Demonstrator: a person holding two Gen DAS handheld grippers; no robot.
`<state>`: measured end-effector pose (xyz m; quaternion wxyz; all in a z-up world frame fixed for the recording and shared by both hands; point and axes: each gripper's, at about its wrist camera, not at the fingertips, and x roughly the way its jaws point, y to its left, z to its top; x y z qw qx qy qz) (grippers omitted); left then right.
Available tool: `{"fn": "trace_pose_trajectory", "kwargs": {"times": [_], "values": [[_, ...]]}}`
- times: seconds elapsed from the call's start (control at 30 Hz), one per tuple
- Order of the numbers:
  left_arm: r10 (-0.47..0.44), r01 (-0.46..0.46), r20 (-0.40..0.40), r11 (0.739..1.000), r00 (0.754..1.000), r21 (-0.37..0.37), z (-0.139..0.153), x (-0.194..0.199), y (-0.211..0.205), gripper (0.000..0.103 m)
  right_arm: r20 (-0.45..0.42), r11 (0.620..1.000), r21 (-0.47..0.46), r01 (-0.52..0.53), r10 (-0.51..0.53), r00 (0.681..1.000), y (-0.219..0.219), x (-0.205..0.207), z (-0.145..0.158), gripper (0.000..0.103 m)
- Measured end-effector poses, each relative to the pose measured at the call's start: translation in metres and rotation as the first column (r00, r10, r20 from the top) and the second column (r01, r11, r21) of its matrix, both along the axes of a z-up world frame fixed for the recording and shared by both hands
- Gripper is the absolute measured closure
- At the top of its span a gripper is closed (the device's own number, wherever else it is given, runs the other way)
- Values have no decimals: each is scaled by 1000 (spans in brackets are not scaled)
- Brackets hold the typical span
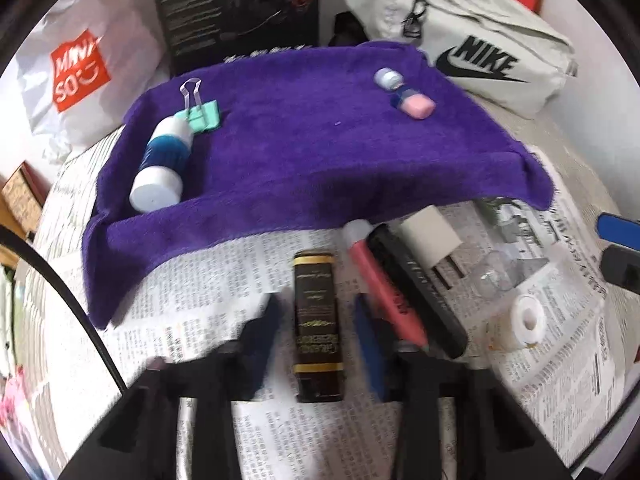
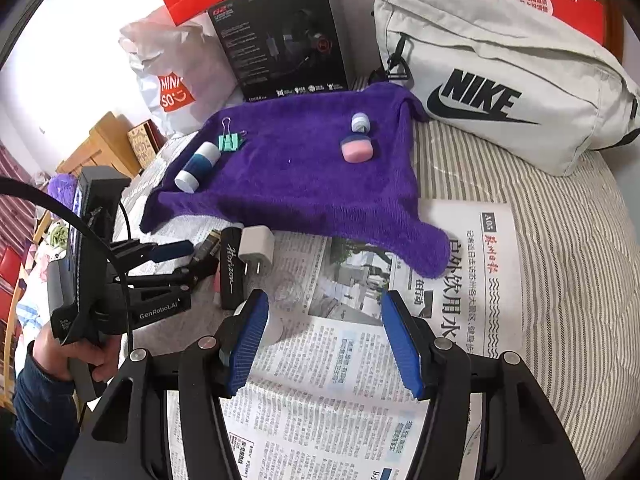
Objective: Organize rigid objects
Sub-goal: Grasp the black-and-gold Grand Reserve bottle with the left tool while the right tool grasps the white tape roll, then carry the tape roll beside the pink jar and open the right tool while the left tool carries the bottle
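My left gripper (image 1: 318, 320) straddles a dark brown box with gold print (image 1: 319, 328) lying on the newspaper (image 1: 208, 320). Its blurred fingers stand close on either side with thin gaps, so it is open. The right wrist view shows that gripper (image 2: 188, 260) from the side, by the box (image 2: 208, 245). My right gripper (image 2: 324, 312) hangs open over newsprint, nothing between its fingers. A pink highlighter (image 1: 384, 288), a black Horizon case (image 2: 231, 272), a white charger plug (image 2: 256, 249) and a white tape roll (image 1: 529, 318) lie nearby.
A purple towel (image 2: 304, 176) carries a white-and-blue tube (image 2: 198, 166), a green binder clip (image 2: 230, 140), a pink eraser (image 2: 357, 151) and a small white cap (image 2: 360, 122). Behind stand a Nike bag (image 2: 500, 80), a black headset box (image 2: 280, 40) and a Miniso bag (image 2: 176, 76).
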<state>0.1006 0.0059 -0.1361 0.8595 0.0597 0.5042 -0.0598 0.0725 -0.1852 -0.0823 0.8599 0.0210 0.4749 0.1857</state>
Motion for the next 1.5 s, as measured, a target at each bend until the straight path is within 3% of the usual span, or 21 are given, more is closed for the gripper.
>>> {"fn": "trace_pose_trajectory", "kwargs": {"times": [0.3,0.73,0.93,1.0,1.07,1.2,1.5], "values": [[12,-12,17,1000,1000,-26,-4,3,8,81,-27,1000,-17,-24,24,999,6,-5,-16,44],[99,-99,-2,994,995,-48,0,-11,53,80,-9,985,-72,-155,155,988,55,-19,-40,46],[114,-113,-2,991,994,-78,2,-18,59,80,-29,988,-90,-127,125,992,67,-10,-58,60],[117,-117,1,990,993,-80,3,-19,59,80,18,987,-114,-114,117,993,72,-12,-59,62],[123,-122,8,989,992,-86,3,-19,59,80,51,985,-138,-101,109,993,75,-11,-59,74],[126,-124,15,988,992,-87,4,-21,59,80,40,989,-91,-114,118,992,66,-12,-53,75],[118,-116,20,989,993,-91,5,-22,61,80,46,987,-159,-1,8,999,26,-6,-51,75]]}}
